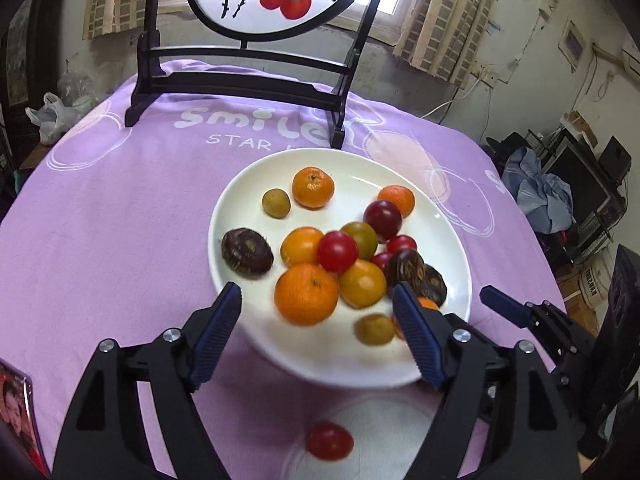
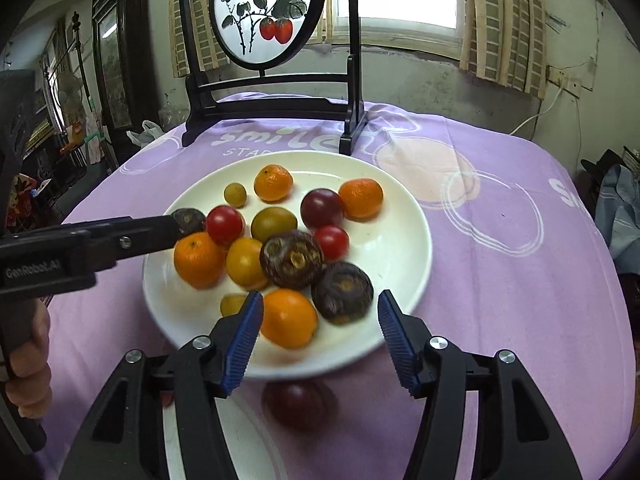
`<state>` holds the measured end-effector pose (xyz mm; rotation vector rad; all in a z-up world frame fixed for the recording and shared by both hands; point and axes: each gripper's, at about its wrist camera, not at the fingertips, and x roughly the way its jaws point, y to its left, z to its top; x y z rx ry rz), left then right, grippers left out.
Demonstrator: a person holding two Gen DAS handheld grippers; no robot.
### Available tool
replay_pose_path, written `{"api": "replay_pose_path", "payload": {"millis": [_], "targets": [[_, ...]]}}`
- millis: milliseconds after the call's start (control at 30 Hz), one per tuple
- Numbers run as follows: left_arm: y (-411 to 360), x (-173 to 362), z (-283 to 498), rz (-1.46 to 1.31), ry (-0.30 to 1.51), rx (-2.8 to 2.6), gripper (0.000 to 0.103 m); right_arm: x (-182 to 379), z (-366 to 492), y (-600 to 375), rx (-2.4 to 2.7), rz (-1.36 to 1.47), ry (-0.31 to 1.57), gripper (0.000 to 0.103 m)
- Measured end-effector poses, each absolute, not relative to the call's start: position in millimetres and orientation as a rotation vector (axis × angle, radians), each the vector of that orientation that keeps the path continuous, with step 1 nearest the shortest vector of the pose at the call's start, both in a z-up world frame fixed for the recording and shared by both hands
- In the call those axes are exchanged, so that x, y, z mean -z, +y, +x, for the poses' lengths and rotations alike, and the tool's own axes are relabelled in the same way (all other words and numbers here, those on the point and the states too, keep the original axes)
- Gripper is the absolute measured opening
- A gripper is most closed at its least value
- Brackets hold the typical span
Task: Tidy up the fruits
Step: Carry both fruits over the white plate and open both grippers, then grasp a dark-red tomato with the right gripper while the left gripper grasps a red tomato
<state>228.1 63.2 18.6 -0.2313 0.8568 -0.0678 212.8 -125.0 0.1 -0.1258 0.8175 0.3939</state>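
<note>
Purple tablecloth [image 1: 120,220] covering table. White plate [image 1: 448,232] sitting centre, carrying mixed fruits. Left gripper [image 1: 318,334] hovering at plate's 6 o'clock rim, jaws spread, gripping nothing. Right gripper [image 2: 320,338] likewise, jaws spread, empty. Red tomato [image 1: 330,440] lying off plate, at 6 o'clock.

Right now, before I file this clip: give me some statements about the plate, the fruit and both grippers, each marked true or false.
1. The white plate holds mixed fruit. True.
2. The left gripper is clamped on an orange. False: its fingers stand apart, holding nothing.
3. A red tomato lies off the plate, nearer the camera. True.
4. The right gripper is shut. False: it is open.
5. The tablecloth is green. False: it is purple.
</note>
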Motion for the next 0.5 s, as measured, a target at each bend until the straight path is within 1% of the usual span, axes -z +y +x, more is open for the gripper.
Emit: {"api": "replay_pose_path", "payload": {"millis": [67, 300, 500], "targets": [[59.4, -19.3, 210.8, -0.195, 0.843, 0.053, 0.082, 0.9, 204.3, -130.4, -0.389, -0.128, 0.821, 0.061], [52.3, -1.9, 163.8, -0.158, 0.866, 0.048, 0.083, 16.5, 173.2, -144.2, -0.388, -0.133, 0.868, 0.061], [45.5, 13.2, 146.2, -0.099, 0.89, 0.044, 0.083, 32.0, 155.2, -142.7, -0.392, -0.136, 0.914, 0.061]]}}
